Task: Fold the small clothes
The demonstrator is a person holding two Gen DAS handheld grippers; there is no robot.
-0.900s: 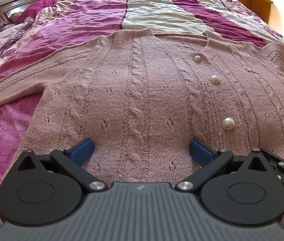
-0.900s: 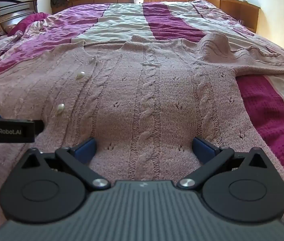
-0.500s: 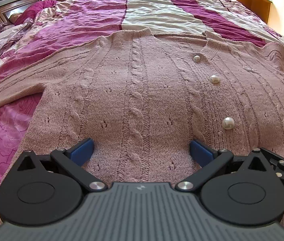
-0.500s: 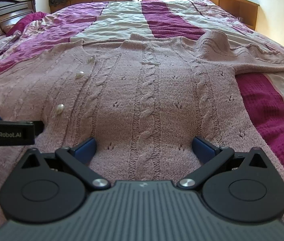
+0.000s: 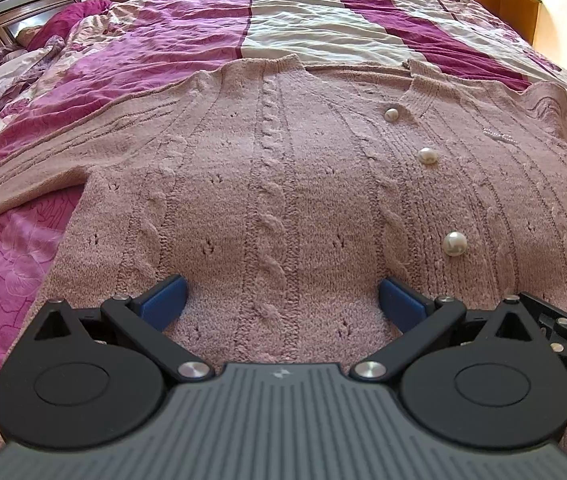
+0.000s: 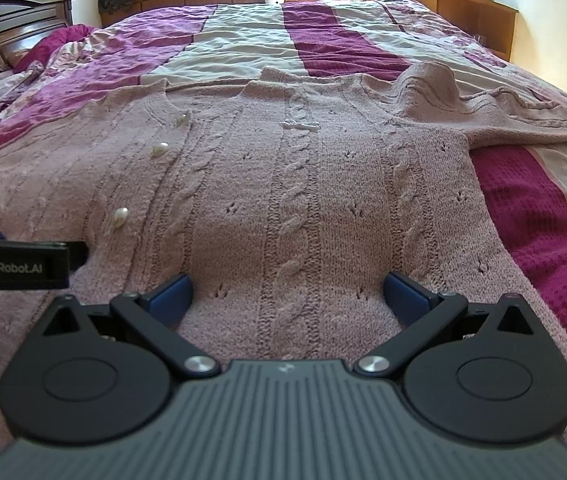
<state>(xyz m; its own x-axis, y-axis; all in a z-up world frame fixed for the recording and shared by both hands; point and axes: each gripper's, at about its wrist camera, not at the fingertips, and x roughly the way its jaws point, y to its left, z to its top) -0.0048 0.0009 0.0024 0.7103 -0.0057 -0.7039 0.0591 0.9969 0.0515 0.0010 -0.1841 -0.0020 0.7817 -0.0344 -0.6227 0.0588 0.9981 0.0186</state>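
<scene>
A pink cable-knit cardigan is found spread flat, front up, on a striped bedspread, with its collar away from both cameras and its hem nearest them, so that its long axis runs straight ahead of each gripper. The left gripper is held low over the hem on the left half of the garment, its jaws spread wide with nothing between them; the right gripper is set likewise over the right half, also wide and empty. The row of pearl buttons lies between the two, marking the centre line. The left sleeve is stretched outward across the bedspread, and the right sleeve is rumpled near its shoulder. Whether the blue fingertips actually press into the knit cannot be settled from this low angle. The hem edge itself is hidden beneath the gripper bodies. Open bedspread is available beyond the collar and on both flanks, so it is judged that room exists for a fold in either direction, each gripper being nearest its own side seam.
</scene>
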